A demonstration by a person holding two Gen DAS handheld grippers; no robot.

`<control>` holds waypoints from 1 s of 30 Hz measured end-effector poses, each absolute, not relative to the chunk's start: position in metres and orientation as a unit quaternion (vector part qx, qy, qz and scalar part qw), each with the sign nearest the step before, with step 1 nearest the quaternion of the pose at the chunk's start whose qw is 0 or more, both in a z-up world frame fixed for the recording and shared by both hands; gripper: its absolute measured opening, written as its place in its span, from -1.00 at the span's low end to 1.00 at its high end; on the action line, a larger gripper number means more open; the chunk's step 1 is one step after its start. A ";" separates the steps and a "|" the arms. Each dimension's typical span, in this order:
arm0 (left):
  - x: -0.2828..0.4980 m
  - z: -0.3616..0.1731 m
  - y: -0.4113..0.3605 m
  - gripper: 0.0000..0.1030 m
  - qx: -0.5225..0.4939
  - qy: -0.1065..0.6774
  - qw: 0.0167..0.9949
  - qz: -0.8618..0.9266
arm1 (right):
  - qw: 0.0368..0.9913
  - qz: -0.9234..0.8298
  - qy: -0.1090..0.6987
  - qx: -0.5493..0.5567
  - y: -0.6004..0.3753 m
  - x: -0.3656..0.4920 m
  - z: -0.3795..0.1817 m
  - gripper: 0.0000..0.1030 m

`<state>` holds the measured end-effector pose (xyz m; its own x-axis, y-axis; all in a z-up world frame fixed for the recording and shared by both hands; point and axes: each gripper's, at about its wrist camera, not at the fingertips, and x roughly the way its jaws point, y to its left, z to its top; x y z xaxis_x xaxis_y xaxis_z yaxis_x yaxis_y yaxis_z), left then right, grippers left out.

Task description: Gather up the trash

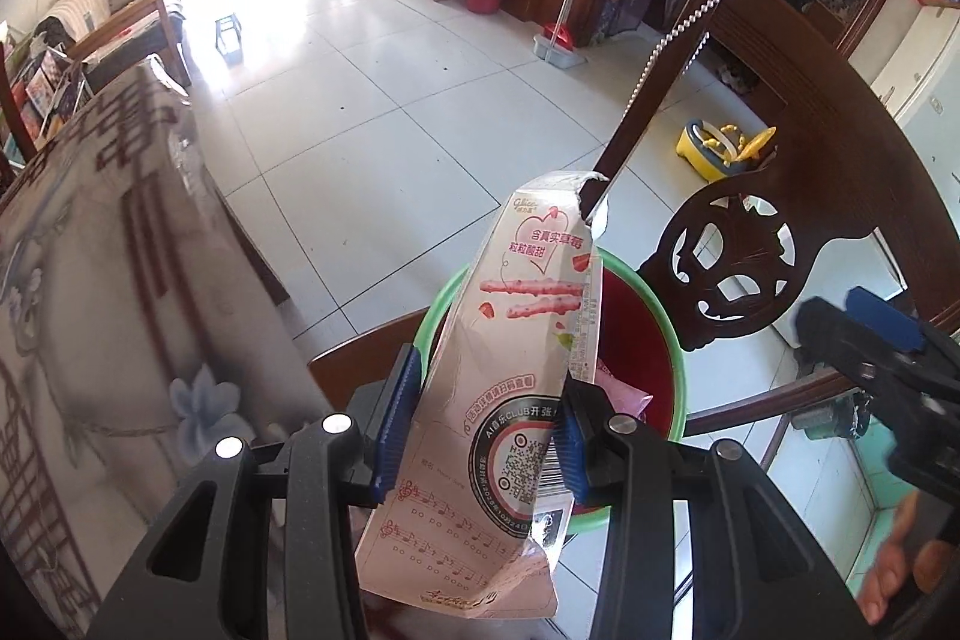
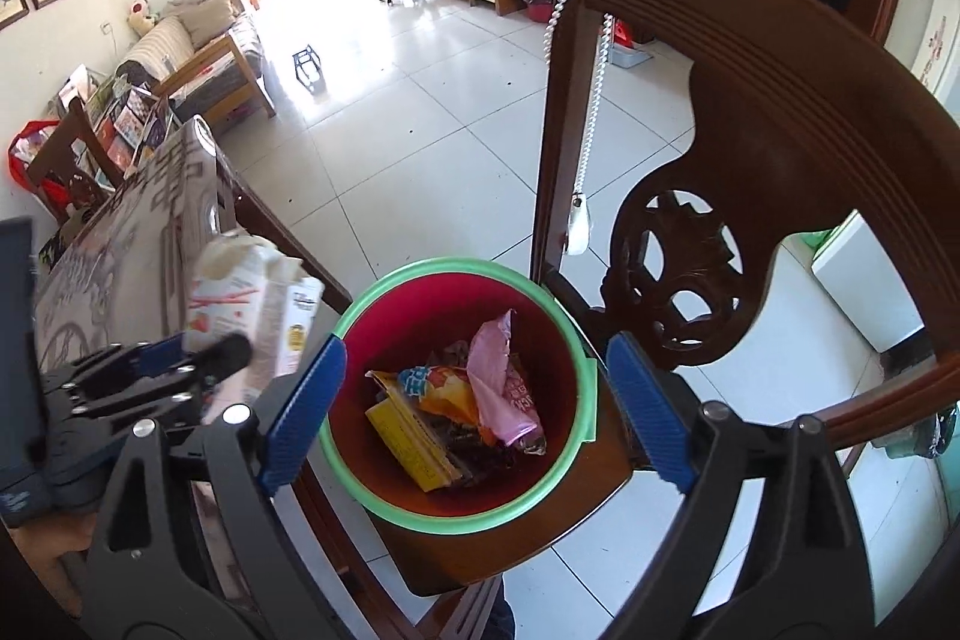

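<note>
The left tool [image 1: 480, 436] grips a pink snack box [image 1: 510, 358] between its blue pads, holding it above the green-rimmed red bin [image 2: 576, 340] standing on a wooden chair [image 2: 750, 112]. The right tool [image 2: 474, 412] is open and empty over the bin, which contains wrappers [image 2: 480, 394].

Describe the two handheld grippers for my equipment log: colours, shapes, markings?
Both match: the left gripper and right gripper have matte black angular frames with cut-out slots, round silver pivot bolts, and blue ribbed pads on the fingers. No cables, markings or sleeves show.
</note>
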<state>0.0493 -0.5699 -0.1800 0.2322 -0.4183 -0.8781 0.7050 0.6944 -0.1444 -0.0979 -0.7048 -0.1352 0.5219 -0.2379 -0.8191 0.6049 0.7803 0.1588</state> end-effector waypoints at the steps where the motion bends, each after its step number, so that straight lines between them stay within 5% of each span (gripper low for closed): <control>1: 0.049 -0.183 -0.575 -0.25 0.150 0.501 0.771 -0.365 | 0.846 -0.251 0.417 0.218 -0.704 -0.100 -0.132 0.70; 11: 0.059 -0.209 -0.594 -0.24 0.160 0.520 0.764 -0.346 | 0.846 -0.267 0.409 0.213 -0.708 -0.101 -0.130 0.71; 14: 0.060 -0.214 -0.596 -0.13 0.153 0.527 0.756 -0.358 | 0.846 -0.269 0.407 0.214 -0.709 -0.101 -0.130 0.71; 17: 0.058 -0.216 -0.598 0.29 0.152 0.527 0.751 -0.367 | 0.844 -0.268 0.409 0.221 -0.710 -0.100 -0.131 0.71; 23: 0.053 -0.197 -0.587 0.31 0.140 0.510 0.757 -0.385 | 0.842 -0.271 0.409 0.225 -0.703 -0.102 -0.122 0.73; 30: 0.044 -0.138 -0.530 0.58 0.115 0.432 0.808 -0.385 | 0.858 -0.256 0.394 0.206 -0.668 -0.098 -0.095 0.81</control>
<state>0.0436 -0.5298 -0.1379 0.3313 -0.5227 -0.7855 0.7209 0.6773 -0.1467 -0.0976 -0.6678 -0.0949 0.5579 -0.2774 -0.7822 0.6017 0.7843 0.1510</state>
